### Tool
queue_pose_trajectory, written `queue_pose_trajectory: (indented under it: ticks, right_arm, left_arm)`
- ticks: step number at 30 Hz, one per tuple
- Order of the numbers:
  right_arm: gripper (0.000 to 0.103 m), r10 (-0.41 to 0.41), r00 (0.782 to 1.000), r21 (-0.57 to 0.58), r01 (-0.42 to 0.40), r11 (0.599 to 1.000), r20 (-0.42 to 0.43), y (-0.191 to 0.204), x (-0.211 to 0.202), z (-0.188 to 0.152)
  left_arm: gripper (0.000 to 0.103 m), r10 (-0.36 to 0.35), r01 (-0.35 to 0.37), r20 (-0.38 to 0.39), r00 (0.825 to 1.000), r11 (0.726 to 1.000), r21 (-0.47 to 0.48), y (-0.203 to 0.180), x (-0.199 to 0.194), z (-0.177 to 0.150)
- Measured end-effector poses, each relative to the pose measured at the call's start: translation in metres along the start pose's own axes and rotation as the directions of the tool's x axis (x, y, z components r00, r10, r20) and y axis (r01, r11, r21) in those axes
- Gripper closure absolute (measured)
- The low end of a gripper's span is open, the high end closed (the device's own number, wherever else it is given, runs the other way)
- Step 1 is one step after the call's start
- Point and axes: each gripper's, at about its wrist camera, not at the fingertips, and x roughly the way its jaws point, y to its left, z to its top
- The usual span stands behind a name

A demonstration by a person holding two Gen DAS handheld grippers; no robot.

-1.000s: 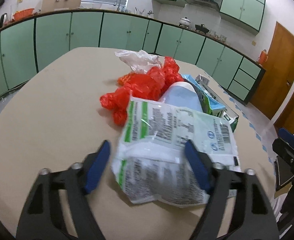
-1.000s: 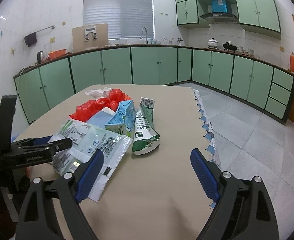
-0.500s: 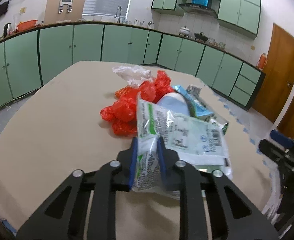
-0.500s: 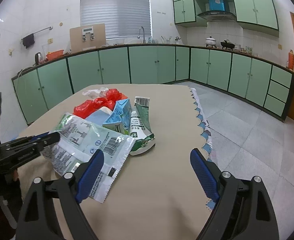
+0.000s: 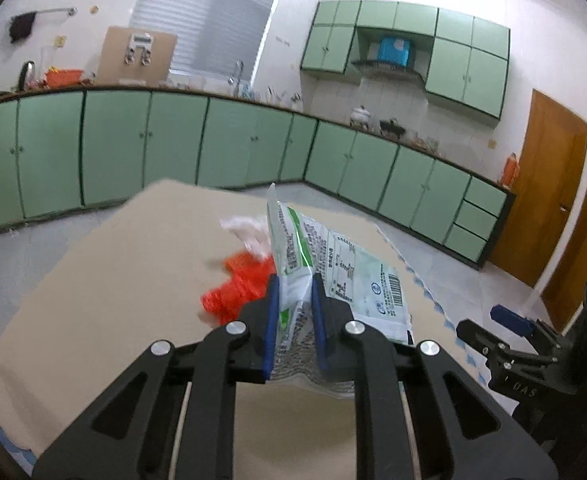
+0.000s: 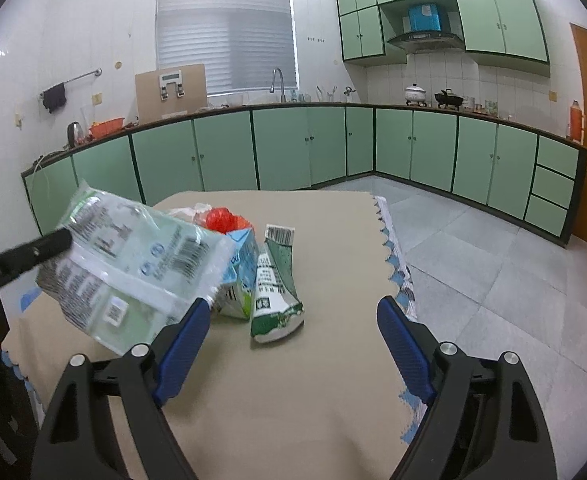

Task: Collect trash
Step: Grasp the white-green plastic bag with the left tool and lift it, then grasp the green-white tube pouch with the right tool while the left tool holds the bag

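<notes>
Left tongs [image 5: 295, 300] clamped on white-green plastic wrapper [image 5: 333, 280], held tilted above the bench [image 5: 113, 280], over the red bag [image 5: 237, 292]; right tongs [image 6: 289, 344] spread wide, level, hovering near crushed green carton [image 6: 275, 284], right of wrapper.

One crinkled green-and-white plastic wrapper [image 6: 133, 264]. Two flattened cartons: one blue-and-white [image 6: 242, 268], one green-and-white [image 6: 275, 284]. One crumpled red plastic bag [image 5: 239, 290].
</notes>
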Motion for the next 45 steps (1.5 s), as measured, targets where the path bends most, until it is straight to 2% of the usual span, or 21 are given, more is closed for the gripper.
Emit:
queue_pose_trajectory:
  ticks: [7, 15, 22, 27, 29, 31, 36, 45]
  right_arm:
    - [0.021, -0.01, 1.0, -0.002, 0.01, 1.0, -0.022, 0.006, 0.028, -0.001]
    - [0.024, -0.042, 0.989, -0.043, 0.036, 0.998, -0.14, 0.018, 0.076, -0.007]
    - [0.029, -0.069, 0.976, -0.048, 0.061, 0.997, -0.205, 0.018, 0.101, -0.009]
    - [0.034, -0.052, 0.963, -0.028, 0.046, 0.999, -0.264, 0.014, 0.114, -0.009]
    - [0.038, -0.043, 0.961, -0.019, 0.039, 0.999, -0.274, 0.013, 0.116, -0.009]
    - [0.055, -0.024, 0.959, -0.016, 0.02, 1.0, -0.283, 0.013, 0.118, -0.008]
    - [0.056, -0.006, 0.964, -0.032, -0.002, 0.999, -0.264, 0.017, 0.11, -0.006]
    - [0.056, -0.009, 0.976, -0.006, 0.007, 1.0, -0.218, 0.01, 0.071, 0.0]
  left_arm:
    - [0.089, 0.075, -0.075, 0.023, 0.997, 0.997, 0.006, 0.006, 0.01, 0.0]
    - [0.089, 0.126, -0.126, -0.007, 0.992, 0.992, -0.016, 0.019, 0.026, -0.005]
    - [0.089, 0.14, -0.14, -0.017, 0.99, 0.99, -0.014, 0.02, 0.035, -0.01]
    - [0.089, 0.145, -0.146, -0.025, 0.989, 0.989, -0.001, 0.019, 0.042, -0.012]
    - [0.089, 0.148, -0.148, -0.028, 0.989, 0.989, 0.0, 0.02, 0.043, -0.013]
    - [0.089, 0.151, -0.15, -0.031, 0.988, 0.989, 0.004, 0.018, 0.044, -0.014]
    - [0.089, 0.157, -0.157, -0.031, 0.987, 0.988, 0.015, 0.014, 0.042, -0.012]
    - [0.089, 0.156, -0.155, -0.019, 0.988, 0.987, 0.032, 0.002, 0.036, -0.011]
